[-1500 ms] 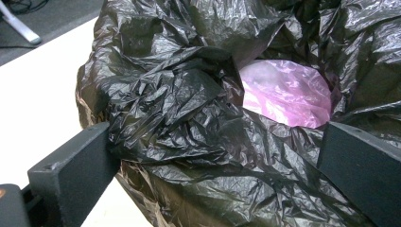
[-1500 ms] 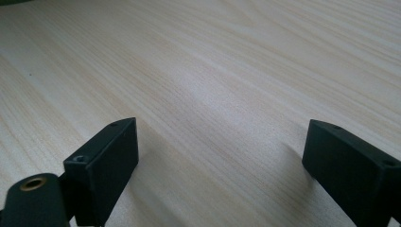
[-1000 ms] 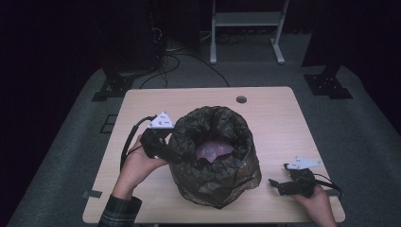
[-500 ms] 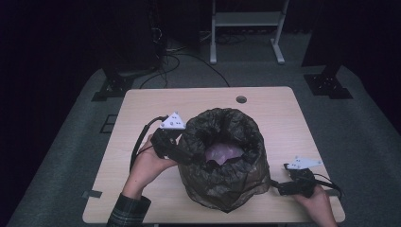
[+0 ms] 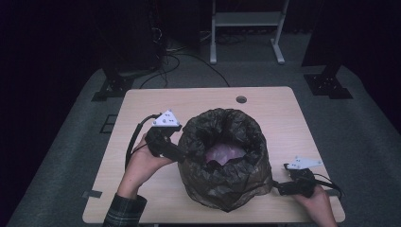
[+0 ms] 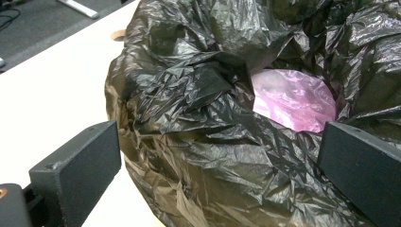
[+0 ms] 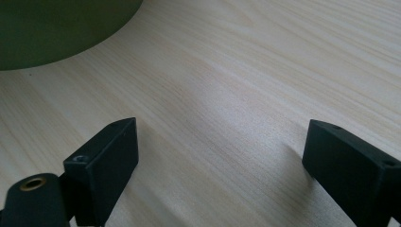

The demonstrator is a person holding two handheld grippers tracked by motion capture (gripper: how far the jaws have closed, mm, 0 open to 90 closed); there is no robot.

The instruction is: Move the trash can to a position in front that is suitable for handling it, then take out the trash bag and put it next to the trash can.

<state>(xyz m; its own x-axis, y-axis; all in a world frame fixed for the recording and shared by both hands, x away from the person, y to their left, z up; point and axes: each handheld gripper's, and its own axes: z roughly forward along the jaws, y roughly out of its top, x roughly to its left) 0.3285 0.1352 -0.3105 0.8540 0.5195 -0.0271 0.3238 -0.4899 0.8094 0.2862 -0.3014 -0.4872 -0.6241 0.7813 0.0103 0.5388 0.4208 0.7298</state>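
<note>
the table [image 5: 142, 109] bears a black bag [image 5: 227, 175] at its middle, rolled rim up, a pink bag [image 5: 223, 153] inside. the left gripper [image 5: 177, 153], jaws wide, straddles the black bag's left rim; close squarely on the folded plastic, not the pink bag. the right gripper [image 5: 279, 188] rests open just right of the black bag's base, empty.

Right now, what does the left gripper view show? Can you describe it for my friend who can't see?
A crinkly black plastic bag sits between the two open black jaws of the left tool. Through the bag's mouth you can see something pink and shiny, like thinner plastic. The bag stands on a pale wooden table.
</note>
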